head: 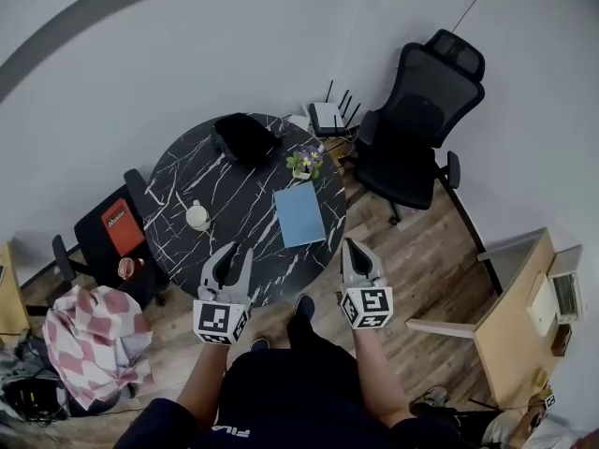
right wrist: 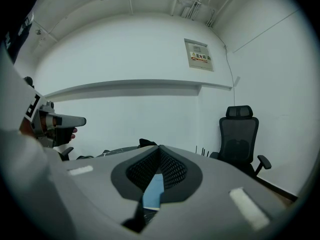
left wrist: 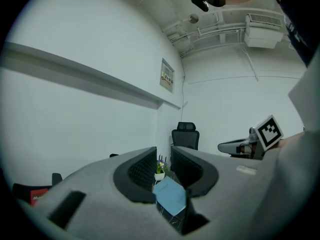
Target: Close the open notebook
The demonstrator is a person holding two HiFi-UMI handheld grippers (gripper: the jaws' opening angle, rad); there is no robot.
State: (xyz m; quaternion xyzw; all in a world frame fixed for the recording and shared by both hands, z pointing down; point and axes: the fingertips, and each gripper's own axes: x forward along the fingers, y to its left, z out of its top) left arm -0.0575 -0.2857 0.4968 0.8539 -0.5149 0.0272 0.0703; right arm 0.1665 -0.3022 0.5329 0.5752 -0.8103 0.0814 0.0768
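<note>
A blue notebook [head: 299, 213] lies shut and flat on the right part of the round black marble table [head: 234, 190]. Both grippers hang above the table's near edge, short of the notebook. My left gripper [head: 234, 253] is open, with a gap between its jaws and nothing in it. Through that gap in the left gripper view [left wrist: 163, 154] the notebook [left wrist: 170, 196] shows ahead on the table. My right gripper [head: 358, 248] is shut with its tips together and holds nothing. In the right gripper view [right wrist: 159, 149] the notebook [right wrist: 152, 191] shows below the jaws.
On the table stand a black bag [head: 243, 137], a small flower pot [head: 305, 162] and a white cup [head: 197, 216]. A black office chair [head: 416, 129] stands at the right, a router [head: 328, 115] behind the table, a checked cloth [head: 94, 340] at the left, and a wooden desk [head: 519, 316] at the lower right.
</note>
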